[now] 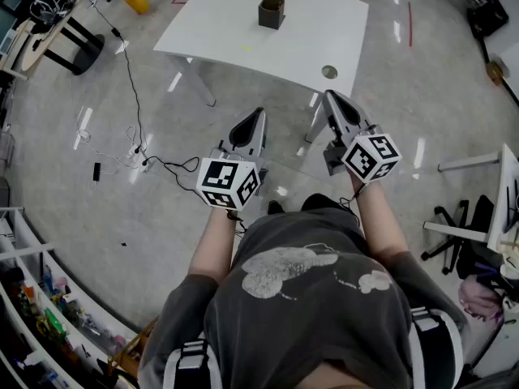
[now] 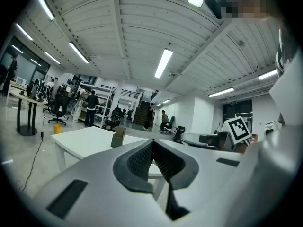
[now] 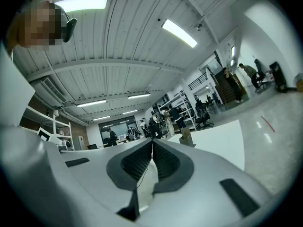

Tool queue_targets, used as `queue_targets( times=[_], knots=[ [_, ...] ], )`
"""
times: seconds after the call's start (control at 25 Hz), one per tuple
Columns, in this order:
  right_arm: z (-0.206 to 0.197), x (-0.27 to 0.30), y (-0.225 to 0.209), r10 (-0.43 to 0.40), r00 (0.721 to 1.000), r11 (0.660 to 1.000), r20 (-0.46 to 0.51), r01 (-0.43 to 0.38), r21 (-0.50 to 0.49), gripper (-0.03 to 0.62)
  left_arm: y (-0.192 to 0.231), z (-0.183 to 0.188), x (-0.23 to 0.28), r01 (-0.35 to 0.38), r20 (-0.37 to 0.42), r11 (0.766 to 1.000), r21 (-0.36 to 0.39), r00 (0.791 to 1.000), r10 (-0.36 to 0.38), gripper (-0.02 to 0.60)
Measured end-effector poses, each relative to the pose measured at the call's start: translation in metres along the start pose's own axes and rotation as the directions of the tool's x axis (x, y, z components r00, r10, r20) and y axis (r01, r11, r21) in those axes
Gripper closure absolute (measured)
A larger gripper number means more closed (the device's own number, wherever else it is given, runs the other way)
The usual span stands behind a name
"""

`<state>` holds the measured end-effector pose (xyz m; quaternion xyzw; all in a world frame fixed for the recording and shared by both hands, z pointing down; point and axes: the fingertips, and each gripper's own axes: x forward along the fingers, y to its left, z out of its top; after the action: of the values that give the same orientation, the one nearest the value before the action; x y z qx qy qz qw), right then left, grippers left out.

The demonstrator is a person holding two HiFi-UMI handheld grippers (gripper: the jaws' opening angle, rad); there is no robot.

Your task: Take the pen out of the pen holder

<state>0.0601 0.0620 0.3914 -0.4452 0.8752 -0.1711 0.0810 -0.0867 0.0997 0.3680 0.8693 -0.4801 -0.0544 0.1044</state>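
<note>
A small brown pen holder (image 1: 272,8) stands upright on the far part of a white table (image 1: 235,31). It also shows in the left gripper view as a pen holder (image 2: 118,137) and in the right gripper view as a pen holder (image 3: 186,136). Any pen in it is too small to make out. My left gripper (image 1: 258,113) and right gripper (image 1: 331,96) are held level side by side, short of the table's near edge and well away from the holder. The left gripper (image 2: 152,141) has its jaws shut with nothing between them. The right gripper (image 3: 152,141) is shut and empty too.
The table has a round cable hole (image 1: 328,72) near its front right corner. Cables (image 1: 130,136) trail over the floor at left. A yellow bin (image 1: 137,0) and a round side table (image 1: 49,35) stand at the far left, an office chair (image 1: 462,225) at right, and shelves (image 1: 40,314) at lower left.
</note>
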Motion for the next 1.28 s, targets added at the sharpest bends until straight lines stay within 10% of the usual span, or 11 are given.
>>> queue_targets(
  times=[1.28],
  knots=[
    [0.054,0.201,-0.136,0.112,0.994,0.993,-0.015,-0.112,0.026,0.586,0.105,0.029,0.191,-0.138,0.001,0.99,0.034,0.99,0.138,0.574]
  ],
)
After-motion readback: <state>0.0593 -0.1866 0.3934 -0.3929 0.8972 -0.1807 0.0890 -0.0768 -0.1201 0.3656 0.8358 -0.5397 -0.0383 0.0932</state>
